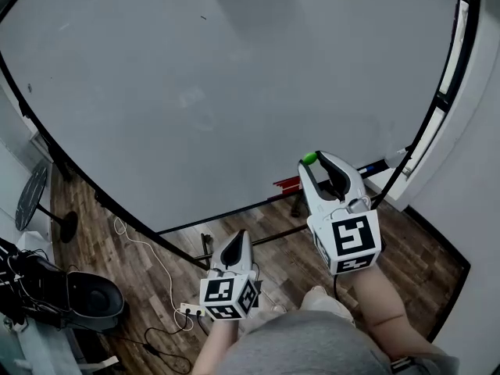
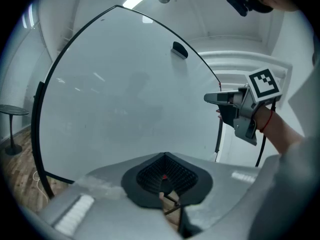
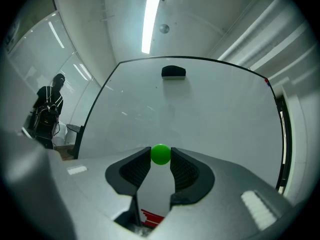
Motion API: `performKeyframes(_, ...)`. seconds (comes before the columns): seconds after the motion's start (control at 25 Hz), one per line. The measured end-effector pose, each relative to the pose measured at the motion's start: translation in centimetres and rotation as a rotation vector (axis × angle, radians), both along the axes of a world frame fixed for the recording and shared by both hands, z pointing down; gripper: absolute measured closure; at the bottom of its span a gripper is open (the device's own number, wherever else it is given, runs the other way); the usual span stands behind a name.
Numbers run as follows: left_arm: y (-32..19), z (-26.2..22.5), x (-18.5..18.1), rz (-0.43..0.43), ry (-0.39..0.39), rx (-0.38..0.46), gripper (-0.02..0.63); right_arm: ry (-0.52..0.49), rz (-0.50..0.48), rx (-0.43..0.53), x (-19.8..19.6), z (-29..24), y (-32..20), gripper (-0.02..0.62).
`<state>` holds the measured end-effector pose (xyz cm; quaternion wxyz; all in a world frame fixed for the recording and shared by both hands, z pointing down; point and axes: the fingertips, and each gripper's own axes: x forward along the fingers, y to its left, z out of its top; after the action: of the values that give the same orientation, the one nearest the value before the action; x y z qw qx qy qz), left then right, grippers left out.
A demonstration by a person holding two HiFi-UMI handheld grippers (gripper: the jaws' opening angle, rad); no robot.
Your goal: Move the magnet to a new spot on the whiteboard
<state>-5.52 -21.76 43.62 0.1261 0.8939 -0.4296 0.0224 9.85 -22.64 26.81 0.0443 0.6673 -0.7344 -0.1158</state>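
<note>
"What's on your left?"
"My left claw (image 1: 238, 239) hangs low, jaws pressed together, nothing in them."
"And the right?"
"My right claw (image 3: 160, 161) grips the green magnet (image 3: 160, 154) at its tips. The whiteboard (image 1: 203, 92) is straight ahead, and its eraser (image 3: 173, 72) is high above the claw."
</note>
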Motion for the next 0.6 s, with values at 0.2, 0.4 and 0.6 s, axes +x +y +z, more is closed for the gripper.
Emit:
performKeyframes(0.2, -0.5, -0.4, 3.8, -0.021, 0.002, -0.002, 0.601, 0.007, -0.02, 0.002, 3.7, -0.7, -0.8, 0.471)
performKeyframes(0.4, -0.9, -0.8, 7.0, -0.041, 0.002, -0.005, 0.601, 0.012, -0.043, -0.002, 6.8, -1.1, -1.6, 0.471)
performKeyframes(0.6, -0.9, -0.9, 9.5, -0.066, -0.006, -0.005, 0.601, 0.015, -0.069, -0.006, 9.2, -1.1, -2.1, 0.471)
